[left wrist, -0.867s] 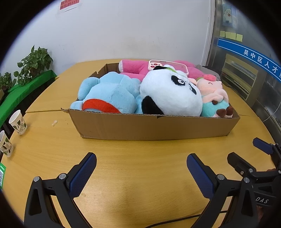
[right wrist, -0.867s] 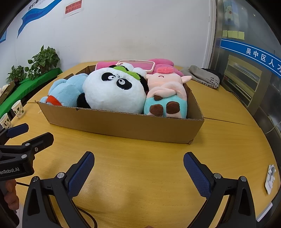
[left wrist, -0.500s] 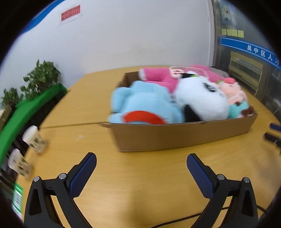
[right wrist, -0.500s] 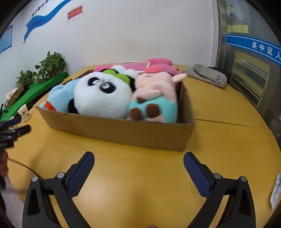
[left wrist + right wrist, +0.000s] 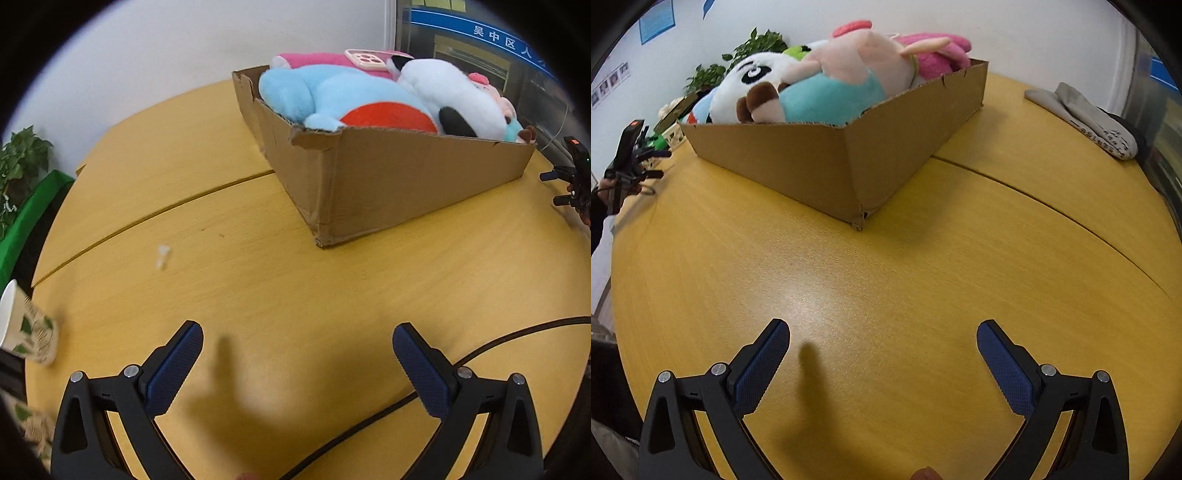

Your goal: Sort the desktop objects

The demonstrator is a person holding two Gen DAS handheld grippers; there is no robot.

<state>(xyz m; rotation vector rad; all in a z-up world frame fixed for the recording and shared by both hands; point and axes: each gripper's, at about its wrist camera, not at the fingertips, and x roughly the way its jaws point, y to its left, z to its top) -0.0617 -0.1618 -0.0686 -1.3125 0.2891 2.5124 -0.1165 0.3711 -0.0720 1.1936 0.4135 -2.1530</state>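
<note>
A cardboard box [image 5: 388,177] sits on the yellow wooden table [image 5: 258,280] and holds several plush toys: a blue one with a red patch [image 5: 347,96], a panda [image 5: 454,96], a pink-and-teal pig [image 5: 842,74] and a pink toy [image 5: 314,59] with a pink phone case [image 5: 365,59] on top. My left gripper [image 5: 297,332] is open and empty over bare table, near the box's left corner. My right gripper [image 5: 882,328] is open and empty, in front of the box's right corner [image 5: 857,218]. The other gripper shows small at each view's edge [image 5: 576,181] [image 5: 628,158].
A paper cup [image 5: 26,328] stands at the table's left edge, with a small white scrap [image 5: 162,254] nearby. A black cable [image 5: 480,354] crosses the table by my left gripper. A grey cloth [image 5: 1089,118] lies at the right. Potted plants [image 5: 18,162] line the wall.
Both grippers have swung apart and dropped lower: the left one moved left past the box's left corner, the right one moved right past its right corner. Both stayed open and empty.
</note>
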